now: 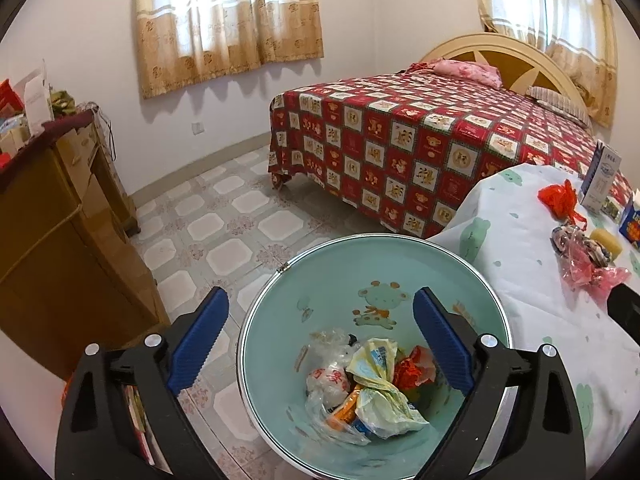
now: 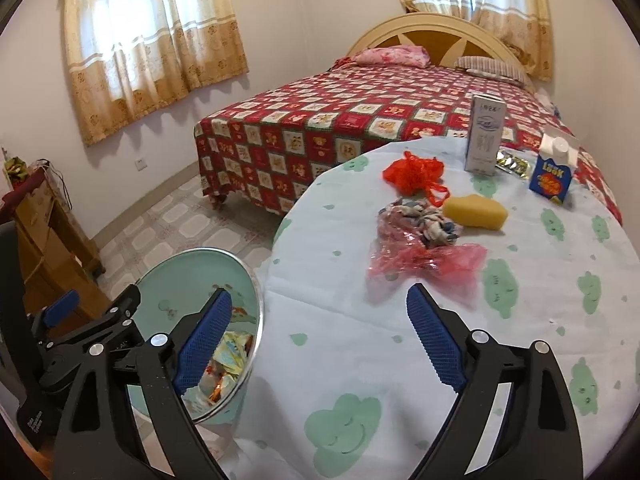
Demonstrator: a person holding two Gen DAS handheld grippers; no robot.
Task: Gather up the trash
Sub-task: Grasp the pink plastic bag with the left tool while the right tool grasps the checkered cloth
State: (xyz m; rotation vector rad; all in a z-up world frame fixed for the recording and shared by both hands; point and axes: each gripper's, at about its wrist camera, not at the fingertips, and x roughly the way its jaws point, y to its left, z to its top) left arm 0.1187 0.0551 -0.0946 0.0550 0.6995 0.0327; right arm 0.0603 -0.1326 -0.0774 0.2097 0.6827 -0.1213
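Note:
My left gripper [image 1: 320, 296] is open over a round bin [image 1: 372, 237] with a teal inside, nothing between its fingers. Crumpled bags and wrappers [image 1: 372, 380] lie at the bin's bottom. My right gripper [image 2: 320, 292] is open and empty above the table's cloth [image 2: 360, 340]. Just beyond it lies a pink plastic bag [image 2: 424, 258]. Past that sit a crumpled printed wrapper [image 2: 426, 224], a red net bag [image 2: 412, 172] and a yellow sponge [image 2: 476, 210]. The bin [image 2: 256, 280] stands at the table's left edge.
A tall white box [image 2: 486, 136], a blue carton [image 2: 552, 172] and a gold foil pack [image 2: 514, 164] stand at the table's far side. A bed [image 1: 400, 140] with a red checked cover lies behind. A wooden cabinet [image 1: 60, 232] is left of the bin, on tiled floor [image 1: 224, 216].

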